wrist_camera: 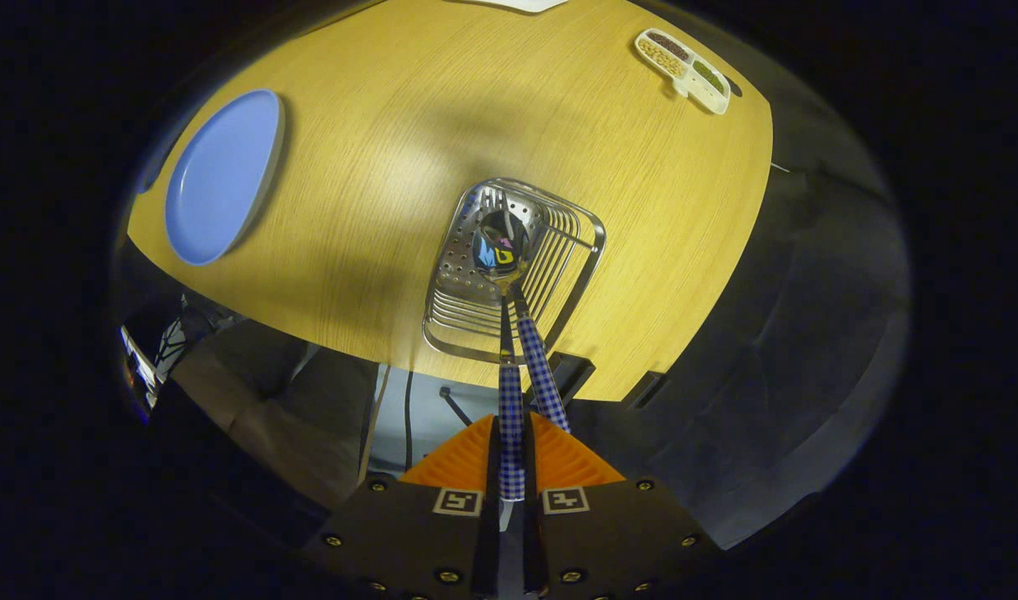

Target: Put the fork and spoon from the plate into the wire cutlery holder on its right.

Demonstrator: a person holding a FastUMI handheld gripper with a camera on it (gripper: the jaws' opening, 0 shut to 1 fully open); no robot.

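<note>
1. Claw [512,425]: the two fingers stand close together, clamped on a checked handle [511,392] that runs straight ahead between them. Both fingers press on its sides. The grip is near the handle's end, so the working end reaches well ahead of the fingertips and the claw itself stays short of the wire.

2. Second handle [544,379]: same checked pattern, just right of the clamped one and slanting away from it. No finger presses on it. It leans toward the near rim of the holder [588,250], apparently resting there under its own weight.

3. Holder: a wire basket with a perforated floor, standing on the table [375,150] just beyond the fingers. Both shanks run down into it. A spoon bowl [498,246] lies over the floor; what look like fork tines [498,202] show just beyond it. Which handle belongs to which end cannot be told, since the shanks meet at the bowl.

4. Plate [221,179]: far left of the holder, well apart from it, with no cutlery on it.

5. Tray [684,60]: far right on the table, holding dry foods in compartments; not part of the job.

6. Judgement: both utensils have their working ends in the holder. One stands free; the other is held by the claw, so it is either being delivered or about to be let go.
</note>
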